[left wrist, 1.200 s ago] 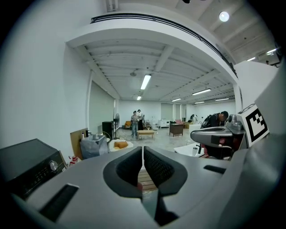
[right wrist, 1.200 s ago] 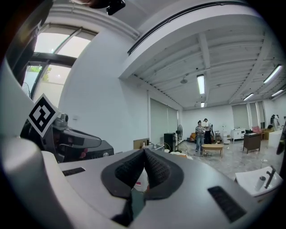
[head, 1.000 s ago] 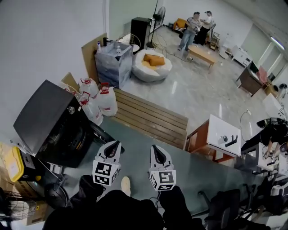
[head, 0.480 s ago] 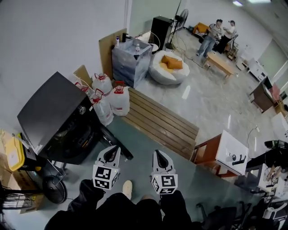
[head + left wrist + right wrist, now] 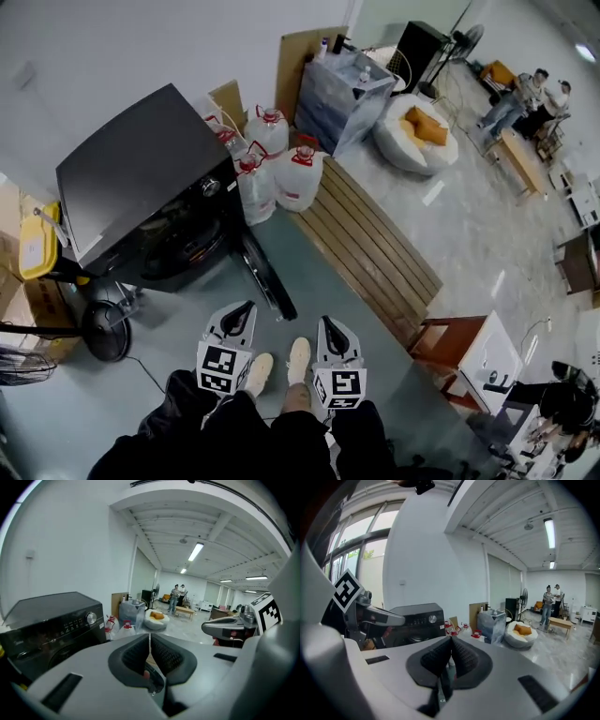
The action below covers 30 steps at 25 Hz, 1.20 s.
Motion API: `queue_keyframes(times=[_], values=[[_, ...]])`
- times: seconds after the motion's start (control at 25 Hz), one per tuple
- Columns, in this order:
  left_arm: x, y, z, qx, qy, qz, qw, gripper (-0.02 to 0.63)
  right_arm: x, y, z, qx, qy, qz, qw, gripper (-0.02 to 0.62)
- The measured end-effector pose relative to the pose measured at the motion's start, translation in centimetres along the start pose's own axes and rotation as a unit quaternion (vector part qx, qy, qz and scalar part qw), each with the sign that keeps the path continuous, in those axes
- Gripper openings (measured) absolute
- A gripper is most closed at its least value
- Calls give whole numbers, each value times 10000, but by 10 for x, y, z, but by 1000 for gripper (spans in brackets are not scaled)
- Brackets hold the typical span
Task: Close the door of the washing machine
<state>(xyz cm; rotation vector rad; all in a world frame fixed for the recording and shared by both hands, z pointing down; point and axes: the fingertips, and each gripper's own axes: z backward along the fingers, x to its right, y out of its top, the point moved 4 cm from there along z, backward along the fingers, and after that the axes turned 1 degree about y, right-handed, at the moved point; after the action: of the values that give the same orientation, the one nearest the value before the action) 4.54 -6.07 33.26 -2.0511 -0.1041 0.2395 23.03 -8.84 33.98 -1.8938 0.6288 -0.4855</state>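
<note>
The black front-loading washing machine (image 5: 141, 173) stands at the left against the wall. Its round door (image 5: 267, 279) hangs open, swung out toward me, edge-on. My left gripper (image 5: 246, 309) is shut and empty, just short of the door's outer edge. My right gripper (image 5: 325, 324) is also shut and empty, to the right of the door over the floor. In the left gripper view the shut left gripper (image 5: 149, 638) points past the machine (image 5: 51, 625), which sits at the left. The right gripper view shows the right gripper (image 5: 451, 641) closed, with the machine (image 5: 415, 617) ahead.
Several water jugs (image 5: 281, 173) stand right of the machine. A slatted wooden bench (image 5: 375, 244) runs diagonally beyond them. A floor fan (image 5: 103, 330) and a yellow box (image 5: 37, 244) sit to the left. A white cabinet (image 5: 487, 361) is at the right; two people (image 5: 525, 98) stand far off.
I have stepped closer to the washing machine, which is now larger and nearer the middle. Both grippers came lower and forward toward the open door. Both stayed shut.
</note>
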Motion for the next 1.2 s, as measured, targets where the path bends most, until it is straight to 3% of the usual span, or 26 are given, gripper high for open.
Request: queue_keyframes(times=[0.32,0.6,0.8,1.2], values=[[-25,-74,-47,-385,693,479,9957,32,-1,-79,-75,-732,998,407,9915,17],[-33,-149,-79,-598,1072,904,9883,32,4,-163,-124,-1215,1568,507,9788,17],[-43,-191,-90,-712,1466,1138,9800,32,7,-200,-152,-1358,1817,665,9717,17],[-45,-244,-103,-714,2022,1601,9635,32,11,-268,-182,-1784,2468,1011,9471,162]])
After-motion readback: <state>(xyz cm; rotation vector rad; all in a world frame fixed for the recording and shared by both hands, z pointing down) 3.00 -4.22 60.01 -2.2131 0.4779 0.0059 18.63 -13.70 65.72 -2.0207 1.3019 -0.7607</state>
